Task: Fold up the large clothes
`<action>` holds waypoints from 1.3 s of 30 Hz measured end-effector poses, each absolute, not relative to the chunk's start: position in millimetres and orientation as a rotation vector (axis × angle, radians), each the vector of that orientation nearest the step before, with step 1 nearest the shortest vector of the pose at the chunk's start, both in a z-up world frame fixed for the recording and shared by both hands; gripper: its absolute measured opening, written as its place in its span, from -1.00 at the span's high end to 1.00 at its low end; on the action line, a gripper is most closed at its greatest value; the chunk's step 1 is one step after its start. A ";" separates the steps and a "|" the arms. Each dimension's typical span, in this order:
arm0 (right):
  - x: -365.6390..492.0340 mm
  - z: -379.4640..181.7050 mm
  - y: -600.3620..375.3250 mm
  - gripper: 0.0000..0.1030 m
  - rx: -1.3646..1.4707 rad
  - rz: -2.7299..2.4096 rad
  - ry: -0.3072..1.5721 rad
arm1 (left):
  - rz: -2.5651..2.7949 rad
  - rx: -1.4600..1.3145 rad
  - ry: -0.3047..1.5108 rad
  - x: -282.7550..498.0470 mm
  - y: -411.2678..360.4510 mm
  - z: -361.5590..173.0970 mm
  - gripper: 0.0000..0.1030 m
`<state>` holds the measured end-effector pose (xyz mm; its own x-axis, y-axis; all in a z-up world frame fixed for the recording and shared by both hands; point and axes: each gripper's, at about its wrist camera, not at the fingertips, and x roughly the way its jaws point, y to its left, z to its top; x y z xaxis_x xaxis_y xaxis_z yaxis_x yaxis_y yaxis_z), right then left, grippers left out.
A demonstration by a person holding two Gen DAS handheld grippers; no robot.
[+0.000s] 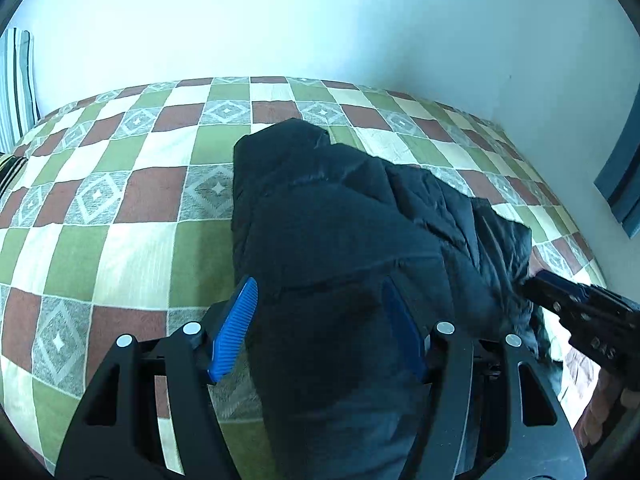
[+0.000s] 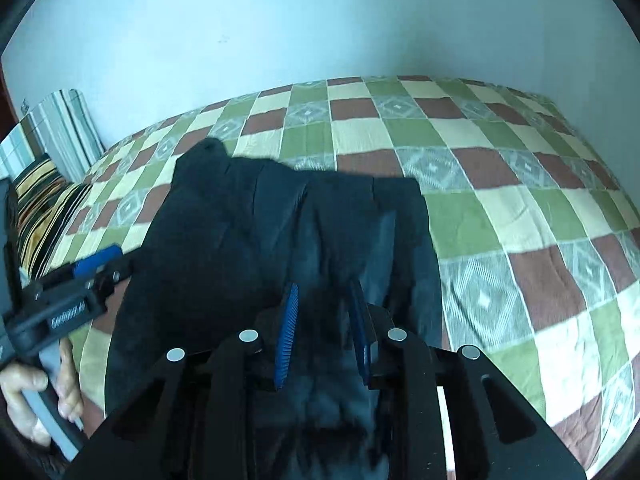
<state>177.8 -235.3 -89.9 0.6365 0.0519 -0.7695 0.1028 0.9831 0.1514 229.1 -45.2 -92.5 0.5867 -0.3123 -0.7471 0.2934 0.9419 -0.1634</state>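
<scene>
A large black padded jacket lies bunched on the checked bedspread; it also fills the middle of the right wrist view. My left gripper has its blue pads spread wide around a thick fold of the jacket's near edge. My right gripper is closed on a bundle of the jacket's fabric between its blue pads. The right gripper shows at the jacket's right edge in the left wrist view. The left gripper shows at the jacket's left edge in the right wrist view.
The bedspread covers a bed against a pale wall. A striped pillow and a striped cushion lie at the bed's left end. A dark blue panel hangs on the wall at right.
</scene>
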 end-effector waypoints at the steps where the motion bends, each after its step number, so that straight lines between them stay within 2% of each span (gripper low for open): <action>1: 185.0 -90.5 -236.0 0.49 0.190 -0.036 0.881 | -0.351 -0.026 0.880 233.1 -47.8 -92.7 -0.24; 3: 196.8 -94.2 -238.0 0.49 0.193 -0.048 0.889 | -0.348 -0.030 0.891 238.7 -51.7 -94.4 -0.23; 5: 204.6 -99.9 -239.0 0.49 0.190 -0.061 0.904 | -0.342 -0.030 0.916 245.1 -56.5 -99.6 -0.12; 13: 225.3 -147.6 -243.9 0.51 0.192 -0.082 0.997 | -0.297 0.063 0.968 258.2 -76.4 -127.5 -0.15; 21: 229.0 -177.6 -249.8 0.55 0.241 -0.062 0.996 | -0.267 0.061 0.979 265.8 -81.4 -150.7 -0.16; 28: 227.3 -184.1 -247.2 0.55 0.213 -0.068 0.982 | -0.251 0.081 0.958 263.4 -84.0 -158.2 -0.17; 36: 221.7 -171.7 -246.8 0.50 0.210 -0.066 0.957 | -0.259 0.079 0.939 258.5 -82.8 -143.4 -0.18; 39: 217.9 -165.4 -247.3 0.47 0.219 -0.070 0.938 | -0.263 0.066 0.933 255.5 -80.1 -138.7 -0.33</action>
